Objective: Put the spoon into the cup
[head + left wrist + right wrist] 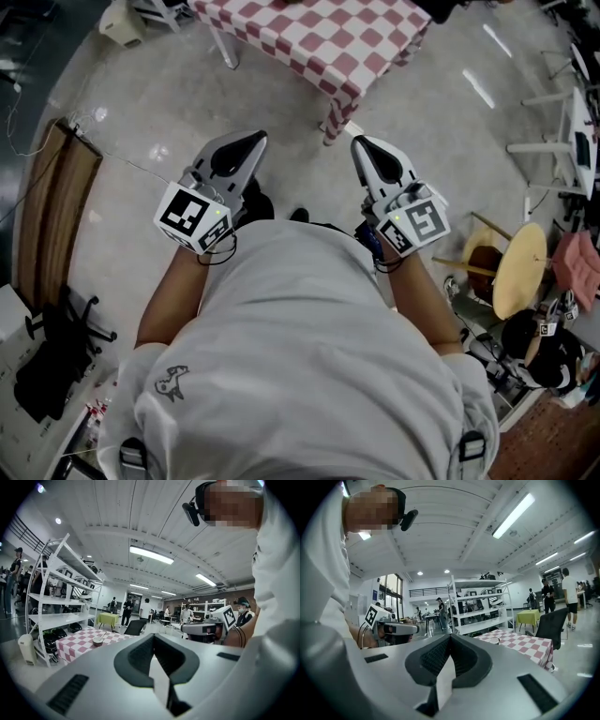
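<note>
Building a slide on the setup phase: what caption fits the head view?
Person stands short of the checkered table, left gripper and right gripper shut and empty.

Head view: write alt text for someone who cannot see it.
Seen from above, a person in grey holds a left hand-held gripper and a right hand-held gripper, both shut and empty, out toward a red-and-white checked table across a grey floor.
</note>
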### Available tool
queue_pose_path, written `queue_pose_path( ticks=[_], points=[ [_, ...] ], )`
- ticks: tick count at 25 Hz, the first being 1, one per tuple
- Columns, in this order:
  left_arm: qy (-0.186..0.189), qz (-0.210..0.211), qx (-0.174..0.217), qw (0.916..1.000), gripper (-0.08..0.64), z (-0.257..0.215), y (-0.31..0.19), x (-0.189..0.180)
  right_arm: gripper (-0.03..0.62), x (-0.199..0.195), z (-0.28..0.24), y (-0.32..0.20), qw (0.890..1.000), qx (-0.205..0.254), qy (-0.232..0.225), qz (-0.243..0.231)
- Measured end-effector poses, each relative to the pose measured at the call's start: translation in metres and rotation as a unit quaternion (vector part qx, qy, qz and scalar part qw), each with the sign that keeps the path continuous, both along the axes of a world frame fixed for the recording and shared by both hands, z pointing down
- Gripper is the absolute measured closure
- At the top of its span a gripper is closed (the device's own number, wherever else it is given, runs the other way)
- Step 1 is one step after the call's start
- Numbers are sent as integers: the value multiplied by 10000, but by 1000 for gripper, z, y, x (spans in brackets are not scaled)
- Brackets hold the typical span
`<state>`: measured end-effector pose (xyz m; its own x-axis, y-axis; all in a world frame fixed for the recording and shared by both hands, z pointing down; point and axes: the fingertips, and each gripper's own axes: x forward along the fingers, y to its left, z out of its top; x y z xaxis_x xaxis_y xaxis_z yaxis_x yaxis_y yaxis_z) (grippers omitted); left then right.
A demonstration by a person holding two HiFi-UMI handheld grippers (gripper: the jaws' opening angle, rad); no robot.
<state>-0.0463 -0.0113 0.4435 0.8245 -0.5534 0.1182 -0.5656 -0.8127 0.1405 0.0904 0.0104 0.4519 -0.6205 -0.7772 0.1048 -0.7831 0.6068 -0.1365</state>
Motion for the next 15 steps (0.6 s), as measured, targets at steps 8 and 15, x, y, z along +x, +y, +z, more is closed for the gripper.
queue_pose_path(
  ticks=[8,15],
  points=[
    [24,-109,12,9999,548,-2,50,14,561,14,1,54,9999,27,-40,-108],
    [52,-56,37,10000,548,-4,70,26,561,17,-2,76,9998,58,-51,-159]
  ],
)
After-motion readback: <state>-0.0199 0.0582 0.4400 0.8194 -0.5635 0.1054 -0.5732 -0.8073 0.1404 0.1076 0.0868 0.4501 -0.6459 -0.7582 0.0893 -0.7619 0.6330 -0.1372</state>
